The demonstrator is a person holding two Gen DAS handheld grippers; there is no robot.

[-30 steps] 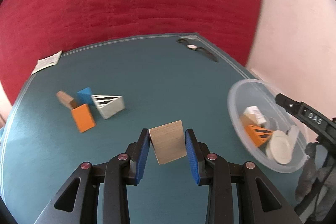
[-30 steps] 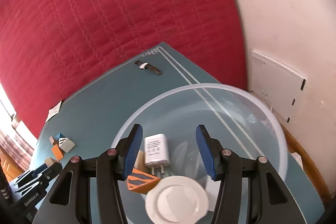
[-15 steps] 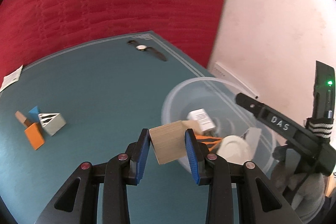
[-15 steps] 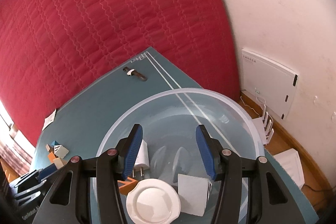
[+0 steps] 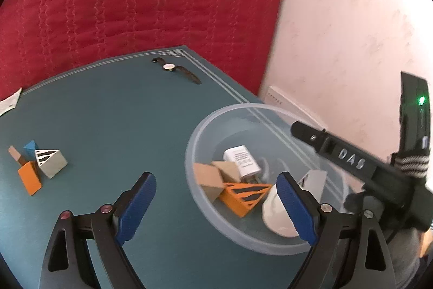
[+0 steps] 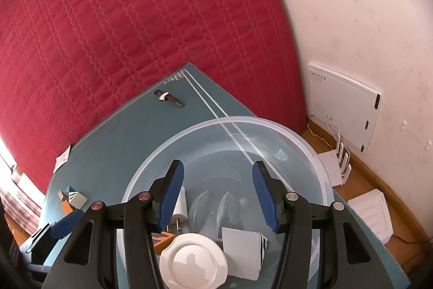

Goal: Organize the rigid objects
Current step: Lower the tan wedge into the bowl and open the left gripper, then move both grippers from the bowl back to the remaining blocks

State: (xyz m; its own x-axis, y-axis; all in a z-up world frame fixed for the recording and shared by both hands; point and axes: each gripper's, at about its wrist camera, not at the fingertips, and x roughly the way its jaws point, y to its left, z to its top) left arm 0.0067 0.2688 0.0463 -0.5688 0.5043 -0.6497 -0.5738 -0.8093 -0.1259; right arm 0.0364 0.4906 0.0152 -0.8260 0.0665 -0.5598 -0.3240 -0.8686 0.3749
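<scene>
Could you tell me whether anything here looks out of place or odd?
A wristwatch lies alone near the table's far corner, away from the blocks at the left and the bowl. Otherwise nothing stands out.

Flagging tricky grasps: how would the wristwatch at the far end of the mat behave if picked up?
The wristwatch lies flat with its strap spread out, so the strap would probably flop. Its low profile on the mat leaves little to pinch. The round case may be slippery.

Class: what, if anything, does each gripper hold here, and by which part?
Nothing. The left gripper is opening with nothing between its jaws; the right gripper hangs open over the bowl.
</scene>
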